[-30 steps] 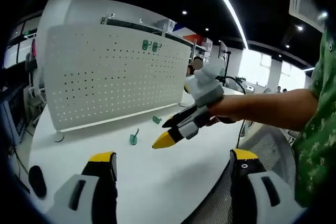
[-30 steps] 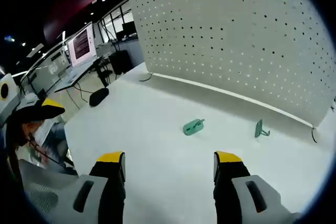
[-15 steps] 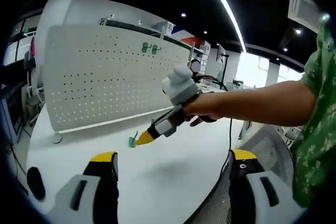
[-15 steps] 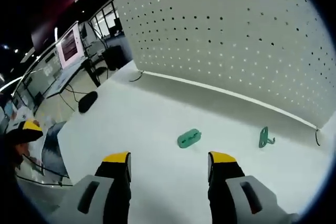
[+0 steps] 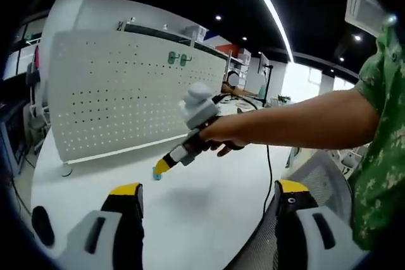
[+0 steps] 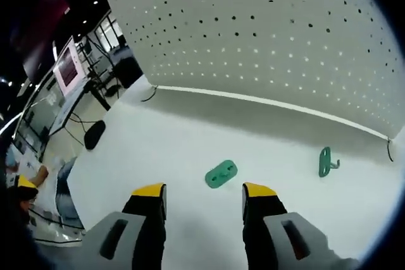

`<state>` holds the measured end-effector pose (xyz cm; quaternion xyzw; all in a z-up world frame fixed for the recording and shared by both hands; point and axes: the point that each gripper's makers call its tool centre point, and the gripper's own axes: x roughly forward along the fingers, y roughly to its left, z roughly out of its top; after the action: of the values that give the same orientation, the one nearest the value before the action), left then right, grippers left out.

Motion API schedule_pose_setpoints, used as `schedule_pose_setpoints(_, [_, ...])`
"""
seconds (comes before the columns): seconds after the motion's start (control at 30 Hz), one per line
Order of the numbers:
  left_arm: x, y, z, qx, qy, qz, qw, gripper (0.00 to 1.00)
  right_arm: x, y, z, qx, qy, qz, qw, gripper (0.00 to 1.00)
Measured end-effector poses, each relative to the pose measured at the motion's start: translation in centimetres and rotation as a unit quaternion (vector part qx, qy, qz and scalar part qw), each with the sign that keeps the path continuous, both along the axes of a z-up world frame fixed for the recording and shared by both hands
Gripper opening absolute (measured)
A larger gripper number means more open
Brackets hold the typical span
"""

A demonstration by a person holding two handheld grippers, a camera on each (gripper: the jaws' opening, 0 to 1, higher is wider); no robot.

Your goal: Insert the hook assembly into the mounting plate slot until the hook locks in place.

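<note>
my left gripper (image 5: 205,197) waits wide and far back. my right gripper (image 6: 204,194), jaws parted and empty, is nearer: the green mounting plate (image 6: 221,173) lies just ahead on the table (image 6: 164,137), long axis skewed; the hook (image 6: 326,160) sits well right.

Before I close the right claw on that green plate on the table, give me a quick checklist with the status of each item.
1. Right claw open: ok.
2. Green plate lined up between the jaws: ok, just ahead of the tips.
3. Claw low enough to grip: cannot tell.
4. Green hook lying apart from the plate: ok.
5. White pegboard upright behind both parts: ok.
6. Left claw open and held back from the work: ok.
</note>
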<state>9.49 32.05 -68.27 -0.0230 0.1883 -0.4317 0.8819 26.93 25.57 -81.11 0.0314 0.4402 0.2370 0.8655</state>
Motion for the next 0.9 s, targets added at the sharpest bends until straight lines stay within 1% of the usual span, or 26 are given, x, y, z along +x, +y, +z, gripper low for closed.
schedule_pose_setpoints(0.1, [0.0, -0.1, 0.0, 0.0, 0.0, -0.003, 1.0, 0.87, 0.4, -0.3, -0.4, 0.012, 0.018, -0.023, 0.9995, 0.4])
schedule_pose_setpoints(0.17, [0.1, -0.1, -0.1, 0.0, 0.002, -0.004, 1.0, 0.87, 0.7, -0.4, -0.5, 0.012, 0.016, -0.025, 0.9995, 0.39])
schedule_pose_setpoints(0.3, [0.2, -0.1, -0.2, -0.002, 0.004, -0.005, 1.0, 0.87, 1.2, -0.5, -0.6, 0.015, 0.023, -0.044, 0.9987, 0.34])
schedule_pose_setpoints(0.37, [0.3, -0.2, -0.2, -0.004, 0.005, -0.005, 1.0, 0.87, 1.4, -0.2, -0.7, 0.023, 0.034, -0.052, 0.9978, 0.32])
schedule_pose_setpoints(0.47, [0.4, -0.3, -0.2, -0.005, 0.006, -0.006, 0.9999, 0.86, 1.7, -0.1, -0.8, 0.018, 0.036, -0.054, 0.9977, 0.3])
schedule_pose_setpoints(0.53, [0.5, -0.4, -0.3, -0.006, 0.008, -0.01, 0.9999, 0.86, 1.9, -0.1, -0.9, 0.029, 0.049, -0.067, 0.9961, 0.27])
schedule_pose_setpoints(0.57, [0.5, -0.4, -0.3, -0.005, 0.008, -0.01, 0.9999, 0.86, 1.9, -0.1, -1.0, 0.034, 0.062, -0.081, 0.9942, 0.26])
schedule_pose_setpoints(0.67, [0.6, -0.5, -0.3, -0.006, 0.008, -0.011, 0.9999, 0.85, 2.0, -0.2, -1.3, 0.045, 0.079, -0.093, 0.9916, 0.25])
schedule_pose_setpoints(0.73, [0.6, -0.5, -0.2, -0.007, 0.008, -0.012, 0.9999, 0.85, 2.1, -0.3, -1.5, 0.049, 0.088, -0.102, 0.9897, 0.23])
schedule_pose_setpoints(0.77, [0.7, -0.5, -0.2, -0.008, 0.008, -0.012, 0.9999, 0.85, 2.1, -0.4, -1.6, 0.052, 0.094, -0.114, 0.9877, 0.21])
schedule_pose_setpoints(0.87, [0.8, -0.5, -0.1, -0.01, 0.007, -0.013, 0.9998, 0.85, 2.0, 0.1, -1.7, 0.095, 0.132, -0.138, 0.977, 0.19])
schedule_pose_setpoints(0.9, [0.8, -0.5, -0.1, -0.011, 0.008, -0.013, 0.9998, 0.85, 2.2, -0.1, -1.8, 0.098, 0.131, -0.144, 0.976, 0.19])
